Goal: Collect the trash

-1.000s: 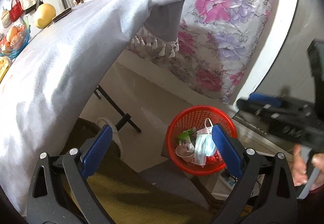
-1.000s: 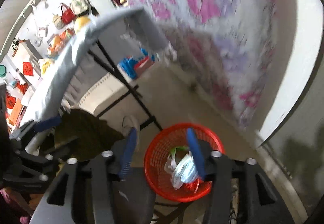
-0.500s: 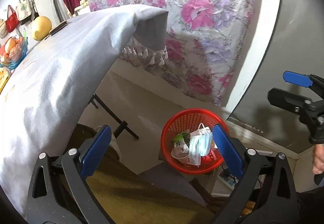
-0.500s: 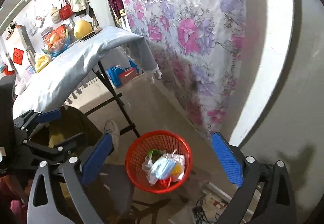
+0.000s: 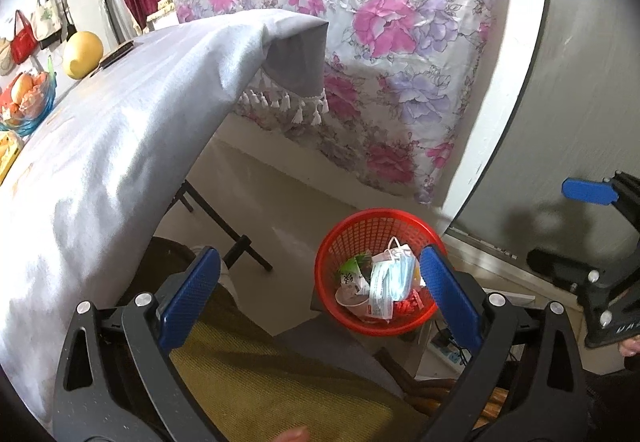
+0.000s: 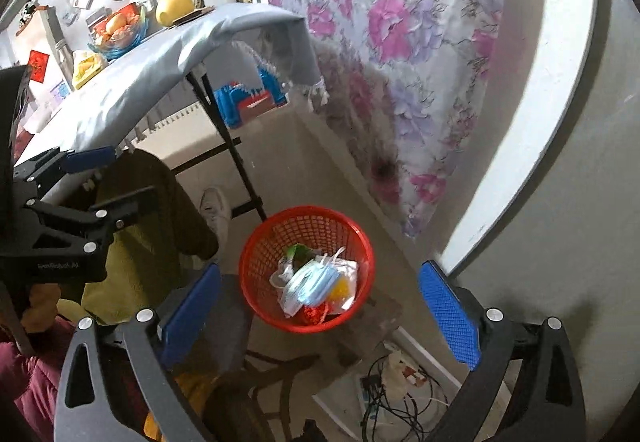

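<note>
Both claws released, holding nothing: left gripper (image 5: pixel 320 294) and right gripper (image 6: pixel 320 314) hang spread above the red basket (image 6: pixel 256 242), lower centre of each frame. Trash sits inside it, blue face mask (image 6: pixel 310 284) on top. I judge dropping done; I'd lift straight up, avoiding the rim. Right view alone shows cables (image 6: pixel 394 390) lower right; left view shows more tablecloth (image 5: pixel 120 146).

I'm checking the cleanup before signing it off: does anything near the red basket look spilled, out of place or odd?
Nothing looks spilled. The round red plastic mesh basket stands upright, with the blue face masks and wrappers inside its rim. Both the left gripper and right gripper are open and empty. Only loose cables clutter the floor beside it.
</note>
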`<act>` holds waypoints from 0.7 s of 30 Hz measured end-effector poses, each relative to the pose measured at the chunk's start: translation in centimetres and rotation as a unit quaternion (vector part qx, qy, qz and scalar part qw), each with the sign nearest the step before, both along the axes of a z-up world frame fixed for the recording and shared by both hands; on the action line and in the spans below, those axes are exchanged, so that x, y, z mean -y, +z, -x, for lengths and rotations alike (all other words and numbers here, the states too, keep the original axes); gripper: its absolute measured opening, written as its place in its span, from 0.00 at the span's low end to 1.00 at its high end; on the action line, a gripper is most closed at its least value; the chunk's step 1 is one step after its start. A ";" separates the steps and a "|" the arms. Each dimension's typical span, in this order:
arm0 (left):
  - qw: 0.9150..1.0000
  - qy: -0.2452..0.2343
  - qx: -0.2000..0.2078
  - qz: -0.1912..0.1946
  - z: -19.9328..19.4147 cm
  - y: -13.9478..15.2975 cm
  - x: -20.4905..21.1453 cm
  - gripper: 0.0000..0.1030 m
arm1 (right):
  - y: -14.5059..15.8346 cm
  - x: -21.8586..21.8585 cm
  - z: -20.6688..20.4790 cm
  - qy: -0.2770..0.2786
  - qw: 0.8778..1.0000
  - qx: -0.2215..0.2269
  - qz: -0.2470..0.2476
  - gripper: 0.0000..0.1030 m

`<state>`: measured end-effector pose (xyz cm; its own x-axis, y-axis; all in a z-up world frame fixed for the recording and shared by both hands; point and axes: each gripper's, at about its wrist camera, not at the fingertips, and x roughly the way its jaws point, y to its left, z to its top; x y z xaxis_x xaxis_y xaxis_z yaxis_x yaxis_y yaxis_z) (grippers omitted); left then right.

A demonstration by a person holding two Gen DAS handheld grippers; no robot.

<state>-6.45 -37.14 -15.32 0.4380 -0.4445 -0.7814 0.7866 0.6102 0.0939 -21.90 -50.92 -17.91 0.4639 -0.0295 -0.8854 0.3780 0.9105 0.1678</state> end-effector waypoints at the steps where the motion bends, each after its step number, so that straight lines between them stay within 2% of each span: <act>1: 1.000 0.000 0.000 -0.001 0.0 0.0 0.0 0.93 | -0.1 -0.2 0.0 0.002 1.000 0.000 -0.001 0.94; 21: 1.000 -0.004 -0.003 -0.008 0.1 -0.5 0.3 0.93 | -1.0 -1.1 -0.3 0.013 1.000 -0.007 -0.011 0.94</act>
<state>-6.59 -37.42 -15.81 0.4294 -0.4358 -0.7910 0.7927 0.6016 0.0988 -21.59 -49.78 -18.87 0.4527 0.0024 -0.8917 0.3573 0.9157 0.1839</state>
